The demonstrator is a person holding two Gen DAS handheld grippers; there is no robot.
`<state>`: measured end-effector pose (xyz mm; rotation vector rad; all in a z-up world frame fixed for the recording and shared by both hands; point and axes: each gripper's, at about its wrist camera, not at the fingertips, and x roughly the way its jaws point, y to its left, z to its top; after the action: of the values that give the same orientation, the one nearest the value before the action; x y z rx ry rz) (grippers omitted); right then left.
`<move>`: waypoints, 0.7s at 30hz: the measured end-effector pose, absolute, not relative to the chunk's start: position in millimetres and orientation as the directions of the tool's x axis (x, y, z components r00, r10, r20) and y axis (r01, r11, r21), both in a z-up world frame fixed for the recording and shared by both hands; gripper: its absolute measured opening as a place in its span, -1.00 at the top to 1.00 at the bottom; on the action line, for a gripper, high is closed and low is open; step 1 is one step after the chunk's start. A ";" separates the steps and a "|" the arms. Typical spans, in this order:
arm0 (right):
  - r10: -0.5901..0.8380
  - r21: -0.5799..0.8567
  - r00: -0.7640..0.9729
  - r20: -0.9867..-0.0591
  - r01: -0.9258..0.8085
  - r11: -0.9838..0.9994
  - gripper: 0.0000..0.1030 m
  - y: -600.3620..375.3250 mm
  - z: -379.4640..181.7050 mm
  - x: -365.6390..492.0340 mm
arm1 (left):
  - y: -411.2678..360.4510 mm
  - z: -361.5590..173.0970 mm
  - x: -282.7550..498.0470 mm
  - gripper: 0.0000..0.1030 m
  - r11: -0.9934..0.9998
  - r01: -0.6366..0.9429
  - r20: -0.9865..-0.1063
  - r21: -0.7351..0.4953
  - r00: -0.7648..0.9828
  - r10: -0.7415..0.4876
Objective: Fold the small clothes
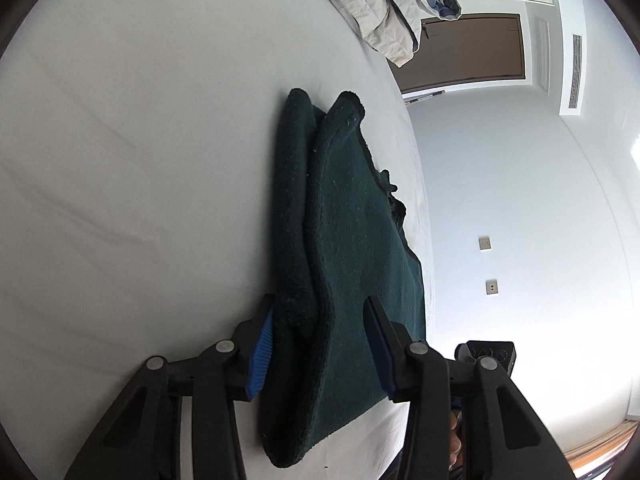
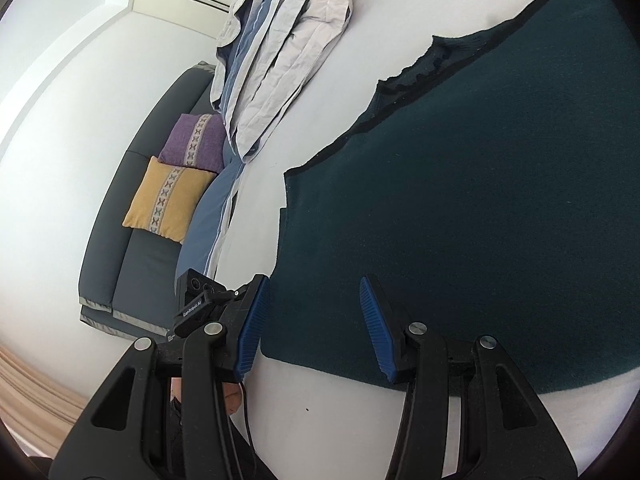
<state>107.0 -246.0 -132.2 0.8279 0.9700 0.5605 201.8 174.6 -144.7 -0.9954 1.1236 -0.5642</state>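
Folding is being started: a dark green sweater (image 2: 460,200) is lying flat on the bed (image 1: 140,160), its edge being gathered between the spread left hand-held gripper (image 1: 320,344); the right hand-held gripper (image 2: 312,328) is being held spread over the hem, where pinching seems needed next

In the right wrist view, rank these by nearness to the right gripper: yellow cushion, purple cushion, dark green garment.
From the right gripper:
1. Dark green garment, between its fingers.
2. Yellow cushion, on the sofa to the left.
3. Purple cushion, beyond the yellow one.
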 end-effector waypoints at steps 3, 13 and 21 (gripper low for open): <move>0.748 0.809 0.432 -0.503 -0.069 0.584 0.10 -227.5 -133.6 123.8 | 175.6 -148.9 202.3 0.57 0.487 -0.110 -0.492 -0.866 0.361 -0.792; 0.788 0.805 0.290 -0.543 -0.091 0.587 0.10 -160.5 -142.9 191.3 | 175.2 -137.9 193.9 0.63 0.539 -0.086 -0.523 -0.838 0.409 -0.748; 0.695 0.706 0.293 -0.656 -0.085 0.703 0.21 -138.7 -172.2 206.2 | 169.0 -128.5 192.2 0.66 0.572 -0.075 -0.545 -0.817 0.424 -0.723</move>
<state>206.2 -138.7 -172.2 0.6231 1.1681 0.5665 192.2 169.0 -128.5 -0.8942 1.0752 -0.4814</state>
